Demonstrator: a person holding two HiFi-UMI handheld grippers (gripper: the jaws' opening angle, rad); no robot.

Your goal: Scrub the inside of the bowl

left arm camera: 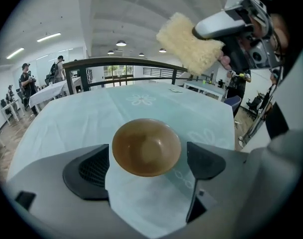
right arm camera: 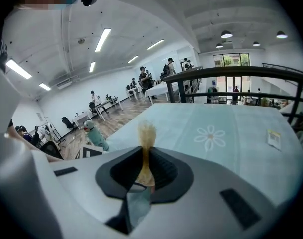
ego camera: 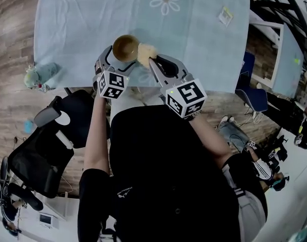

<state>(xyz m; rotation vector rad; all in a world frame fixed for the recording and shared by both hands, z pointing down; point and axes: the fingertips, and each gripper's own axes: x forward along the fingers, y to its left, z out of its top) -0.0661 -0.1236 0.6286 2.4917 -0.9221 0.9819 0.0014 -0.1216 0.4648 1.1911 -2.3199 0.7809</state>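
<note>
A brown bowl point(ego camera: 125, 46) stands upright on the pale blue tablecloth point(ego camera: 193, 34) near the table's front edge. In the left gripper view the bowl point(left arm camera: 146, 147) is empty and lies between the dark pads point(left arm camera: 89, 171), with a thin gap at each side. My left gripper point(ego camera: 119, 59) is open around it. My right gripper point(ego camera: 148, 59) is shut on a yellow scrubbing sponge point(ego camera: 146, 53) just right of the bowl's rim. From the left gripper view the sponge point(left arm camera: 191, 43) hangs above and right of the bowl. The right gripper view shows the sponge point(right arm camera: 145, 138) pinched edge-on.
A small card point(ego camera: 225, 15) lies at the cloth's far right. A green toy-like thing point(ego camera: 40, 76) stands at the table's left front corner. A black office chair point(ego camera: 47, 150) is on the floor to my left. People and desks fill the room behind.
</note>
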